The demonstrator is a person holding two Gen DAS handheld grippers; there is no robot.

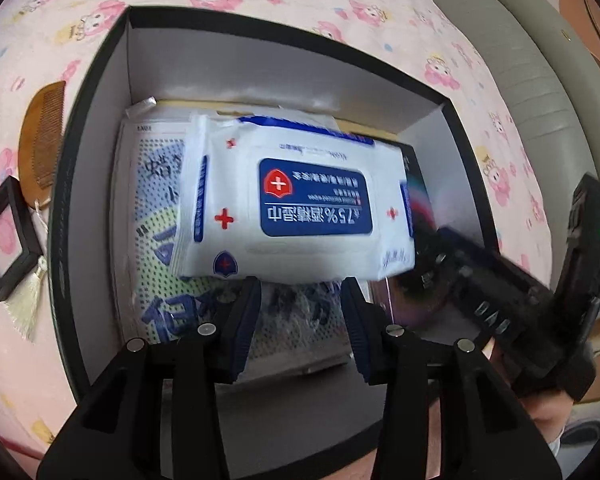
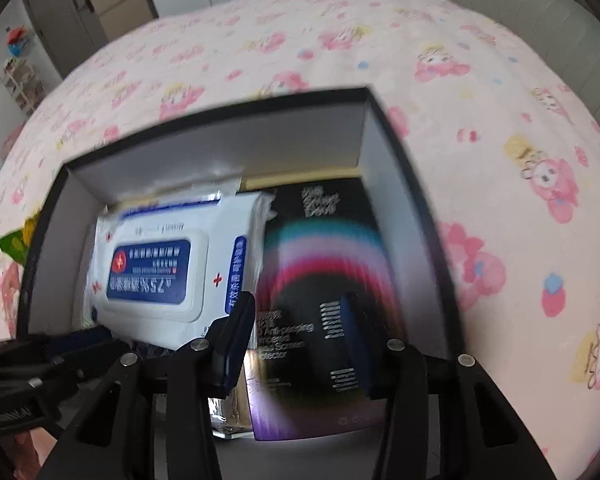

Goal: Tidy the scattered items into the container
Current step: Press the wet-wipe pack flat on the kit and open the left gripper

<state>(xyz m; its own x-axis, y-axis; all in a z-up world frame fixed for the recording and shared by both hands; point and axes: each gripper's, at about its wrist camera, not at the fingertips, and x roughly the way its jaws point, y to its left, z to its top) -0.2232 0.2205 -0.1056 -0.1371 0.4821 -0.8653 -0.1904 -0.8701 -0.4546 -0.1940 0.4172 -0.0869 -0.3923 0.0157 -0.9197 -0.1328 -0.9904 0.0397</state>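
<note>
OK, both my grippers hang over the black box (image 1: 100, 80) on the pink sheet (image 1: 340, 0). Left gripper (image 1: 302, 292) jaws partly apart, nothing between them, just near of the wipes pack (image 1: 300, 196). Right gripper (image 2: 296, 312) also partly apart and empty, above the screen protector box (image 2: 320, 248). Wooden comb (image 1: 44, 140) lies outside, left of the box.

On the wipes pack (image 1: 296, 200) I read "75%" with Chinese characters, upside down on its blue label, beside a red shield bearing a white cross; red crosses dot the white wrap. On the black box (image 2: 320, 300) I make out "Anti-peeping", "Tempered", "Screen Protector". The dotted sheet (image 1: 156, 240) carries large blue Chinese characters, blurred.
</note>
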